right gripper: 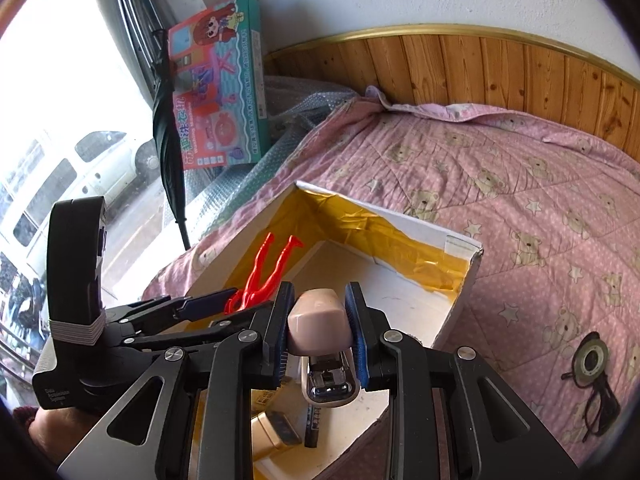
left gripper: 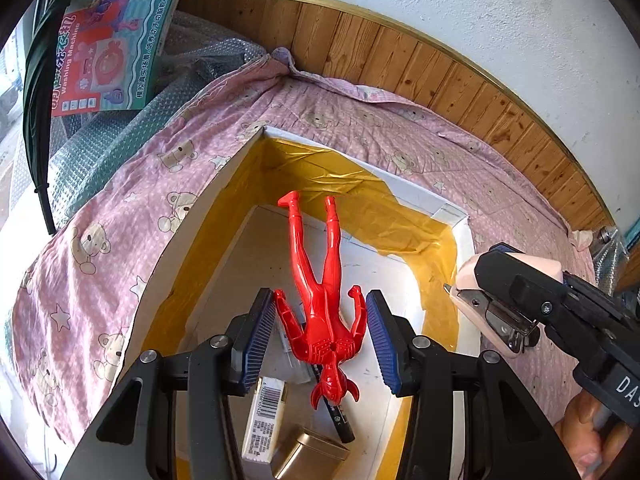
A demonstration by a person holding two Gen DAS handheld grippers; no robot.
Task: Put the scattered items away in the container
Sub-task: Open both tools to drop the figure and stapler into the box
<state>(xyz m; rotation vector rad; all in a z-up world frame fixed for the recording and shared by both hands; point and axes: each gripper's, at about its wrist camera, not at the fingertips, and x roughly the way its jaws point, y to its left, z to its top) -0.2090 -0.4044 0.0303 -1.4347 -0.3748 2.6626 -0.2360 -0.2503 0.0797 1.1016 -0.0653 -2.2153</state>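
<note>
Hovering over the white box, whose inner walls are lined with yellow tape, the left gripper is shown with its jaws spread apart and the red figure between the blue pads. The pads appear clear of the figure's arms, so the toy is probably released or falling, though whether it rests on the box floor cannot be settled from this angle. The right gripper is seen clamped on a pink stapler, held above the near corner of the box. A gold tin, a black marker and a barcoded packet are already inside. A pair of glasses and a round tape-like object remain on the pink quilt, outside the box.

Risks from this position: the stapler is gripped only near its rounded top, so a slip or a swing of its metal base is possible on release; a drop from height may bounce it off the tin or the figure. The two grippers stand close together over one opening, and a collision is likely if both are moved at once. The box wall may be caught and tipped.
</note>
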